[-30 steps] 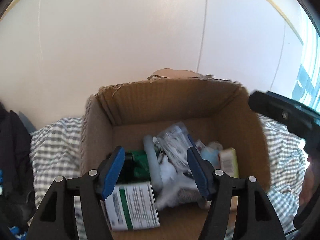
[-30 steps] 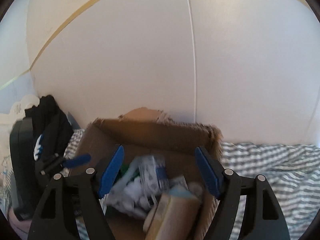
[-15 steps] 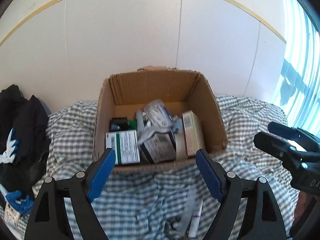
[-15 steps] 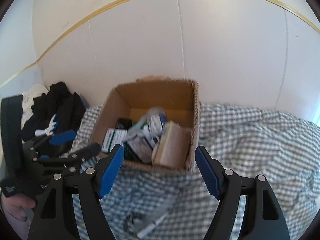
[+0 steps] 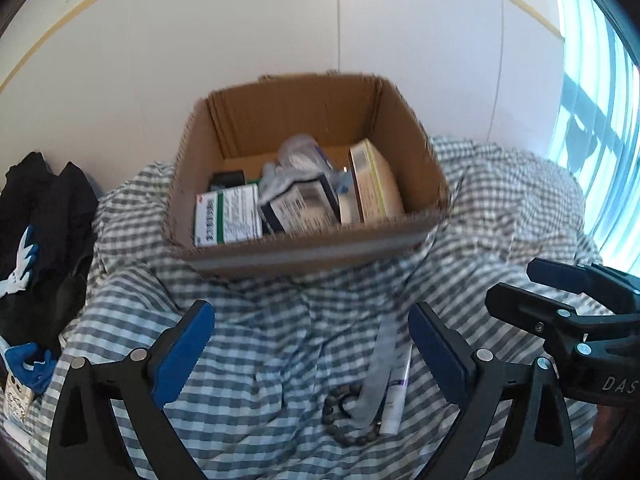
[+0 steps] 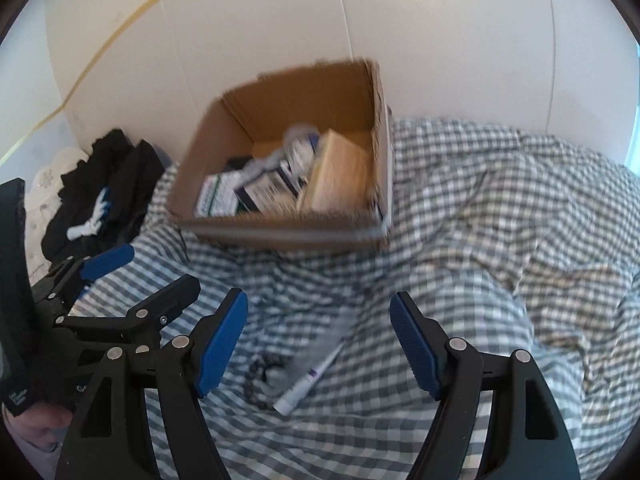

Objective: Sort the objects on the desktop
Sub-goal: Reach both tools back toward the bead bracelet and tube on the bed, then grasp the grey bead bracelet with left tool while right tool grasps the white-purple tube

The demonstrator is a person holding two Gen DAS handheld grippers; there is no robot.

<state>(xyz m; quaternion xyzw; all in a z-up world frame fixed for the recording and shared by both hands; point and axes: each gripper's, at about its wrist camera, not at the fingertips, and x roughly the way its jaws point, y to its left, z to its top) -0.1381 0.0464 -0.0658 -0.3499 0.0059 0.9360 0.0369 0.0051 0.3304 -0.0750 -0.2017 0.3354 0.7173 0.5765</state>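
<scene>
Whole cardboard box (image 6: 280, 184) is smeared with motion blur in the right wrist view, labels on the packs inside unreadable. The comb (image 5: 378, 376) between the left gripper's (image 5: 310, 354) fingers covers part of the bead bracelet (image 5: 340, 420) and tube (image 5: 396, 396). Black clothes (image 5: 36, 232) far left run off frame.

Matt corrugated cardboard box (image 5: 304, 248) sits on rumpled gingham cloth (image 5: 260, 340).

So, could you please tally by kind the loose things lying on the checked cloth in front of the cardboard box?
Bead bracelet: 1
Comb: 1
Tube: 1
Total: 3
All lie together on the checked cloth, short of the cardboard box.
</scene>
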